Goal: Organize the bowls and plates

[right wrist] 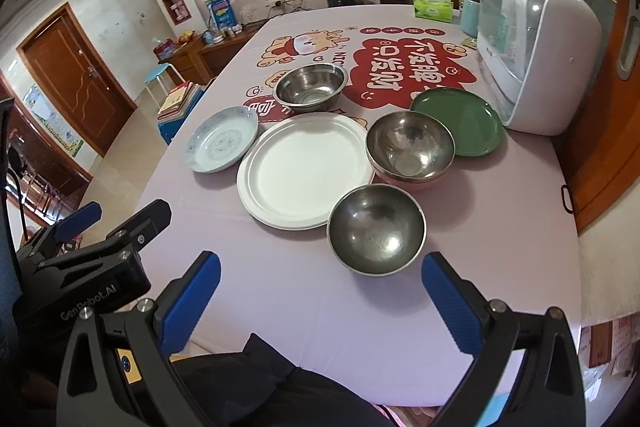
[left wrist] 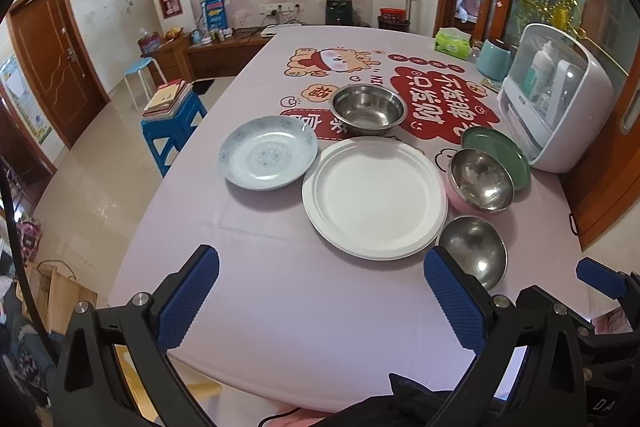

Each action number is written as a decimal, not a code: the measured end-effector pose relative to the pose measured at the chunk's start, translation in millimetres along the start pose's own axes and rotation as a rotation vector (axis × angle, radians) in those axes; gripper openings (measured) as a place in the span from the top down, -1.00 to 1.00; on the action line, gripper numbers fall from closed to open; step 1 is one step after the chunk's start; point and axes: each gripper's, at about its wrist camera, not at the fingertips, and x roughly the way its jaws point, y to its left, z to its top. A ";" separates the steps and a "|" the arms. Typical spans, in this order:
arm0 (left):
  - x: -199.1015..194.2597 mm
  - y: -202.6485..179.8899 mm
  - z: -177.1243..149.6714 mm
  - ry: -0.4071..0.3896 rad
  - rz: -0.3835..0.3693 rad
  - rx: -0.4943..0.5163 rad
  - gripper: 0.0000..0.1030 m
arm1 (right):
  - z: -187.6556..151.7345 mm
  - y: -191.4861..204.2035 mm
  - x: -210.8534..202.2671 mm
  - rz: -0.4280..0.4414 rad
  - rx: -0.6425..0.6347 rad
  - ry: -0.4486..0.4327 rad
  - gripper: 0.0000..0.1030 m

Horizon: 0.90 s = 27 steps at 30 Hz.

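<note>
On the lilac tablecloth lie a large white plate [left wrist: 374, 197] [right wrist: 306, 169], a pale blue patterned plate [left wrist: 267, 151] [right wrist: 222, 139] to its left and a green plate [left wrist: 496, 157] [right wrist: 460, 121] at the right. A wide steel basin [left wrist: 368, 109] [right wrist: 311, 85] stands behind. A steel bowl with a pink outside [left wrist: 480, 181] [right wrist: 410, 147] overlaps the green plate. A plain steel bowl [left wrist: 472, 251] [right wrist: 376, 229] sits nearest. My left gripper [left wrist: 322, 291] hangs open over the near table, empty. My right gripper [right wrist: 320, 291] is open too, just short of the plain bowl.
A white cabinet with a clear door [left wrist: 556, 99] [right wrist: 536, 47] stands at the table's right edge, with a teal cup [left wrist: 494, 59] and a green tissue pack [left wrist: 452, 43] behind it. A blue stool with books [left wrist: 172, 115] stands left of the table.
</note>
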 end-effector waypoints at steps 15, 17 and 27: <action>13.0 -5.0 9.0 0.050 0.031 -0.065 -0.98 | 4.7 -40.4 1.5 0.095 0.071 -0.019 -0.89; 16.0 -5.4 12.0 0.056 0.029 -0.068 -0.98 | 7.4 -45.9 1.7 0.102 0.090 -0.026 -0.88; 38.6 -4.4 18.5 0.094 -0.005 -0.076 -0.98 | 26.3 -57.6 14.1 0.172 0.122 -0.039 -0.80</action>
